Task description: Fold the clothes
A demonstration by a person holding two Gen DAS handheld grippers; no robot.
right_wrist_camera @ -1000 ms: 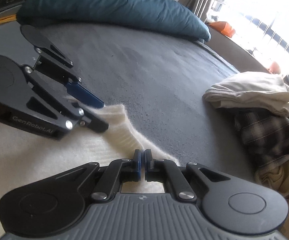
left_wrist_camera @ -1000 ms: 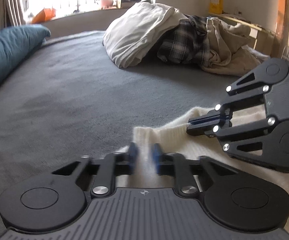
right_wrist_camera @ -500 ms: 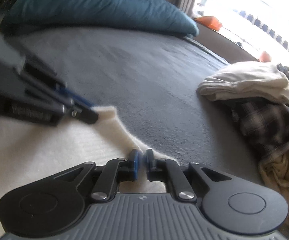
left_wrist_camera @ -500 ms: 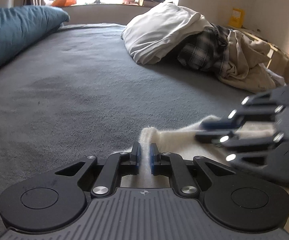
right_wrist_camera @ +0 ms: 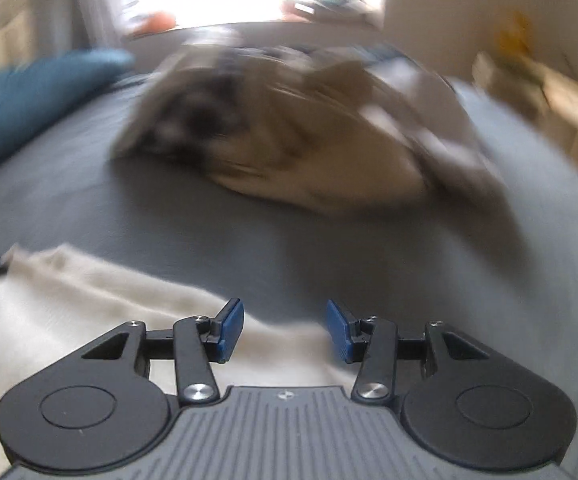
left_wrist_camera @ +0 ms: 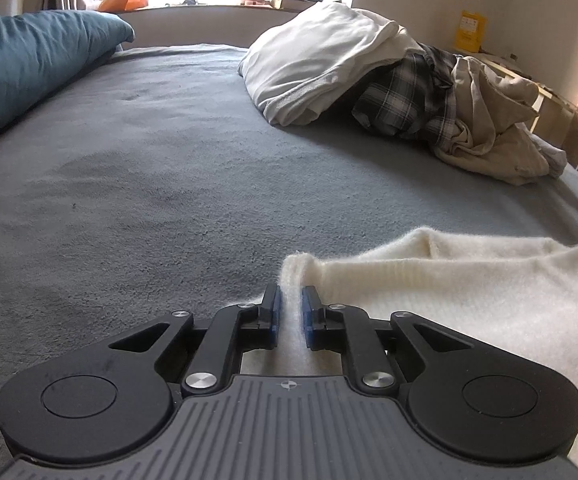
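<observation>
Left gripper (left_wrist_camera: 289, 312) is angling down at the grey bed (left_wrist_camera: 149, 184), pinching the corner of the cream knit sweater (left_wrist_camera: 469, 292) lying at its near right. Right gripper (right_wrist_camera: 285, 326) is tilting down over the sweater's edge (right_wrist_camera: 89, 308), its view blurred; its jaws have just been opening and are standing apart with nothing pressed between them. Beyond, a heap of clothes (left_wrist_camera: 389, 80) is sitting beside a teal pillow (left_wrist_camera: 29, 64).
</observation>
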